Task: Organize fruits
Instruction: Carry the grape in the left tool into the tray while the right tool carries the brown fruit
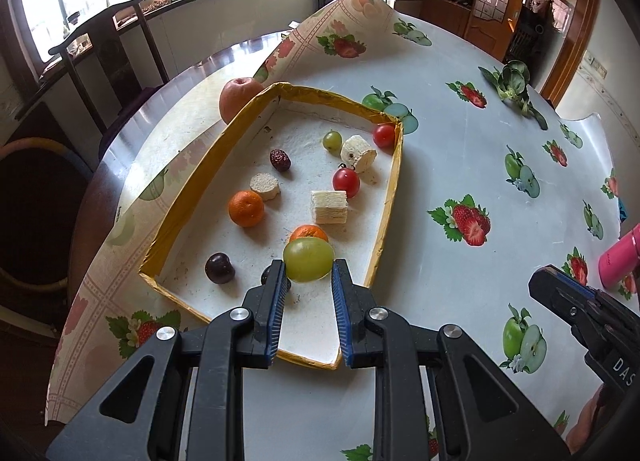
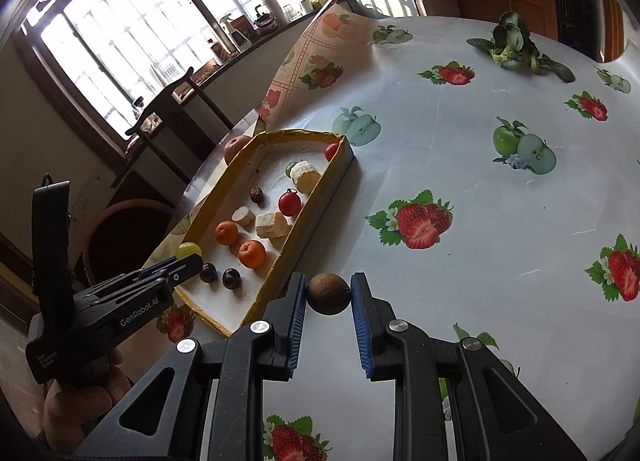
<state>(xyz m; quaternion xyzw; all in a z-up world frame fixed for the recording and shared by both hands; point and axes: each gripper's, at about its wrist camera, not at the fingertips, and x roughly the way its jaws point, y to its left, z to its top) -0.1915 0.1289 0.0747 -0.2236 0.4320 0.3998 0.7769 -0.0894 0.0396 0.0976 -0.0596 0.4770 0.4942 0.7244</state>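
Left gripper [image 1: 308, 275] clamps a green grape [image 1: 308, 260], hiding a mandarin [image 1: 308, 232].

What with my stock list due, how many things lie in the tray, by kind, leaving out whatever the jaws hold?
Tomatoes: 2
Oranges: 2
Dark fruits: 2
Grape: 1
Date: 1
Pale chunks: 3
Total: 11

I note both handheld tools are matte black plastic two-finger grippers, left gripper [image 1: 308, 279] and right gripper [image 2: 329, 289], each finger [image 1: 279, 281] lined with a ribbed blue pad. Round silver screw heads [image 1: 239, 314] mark the linkage pivots. The left unit's side carries white "GenRobot.AI" lettering [image 2: 140, 314]; the right one's shows "DAS".
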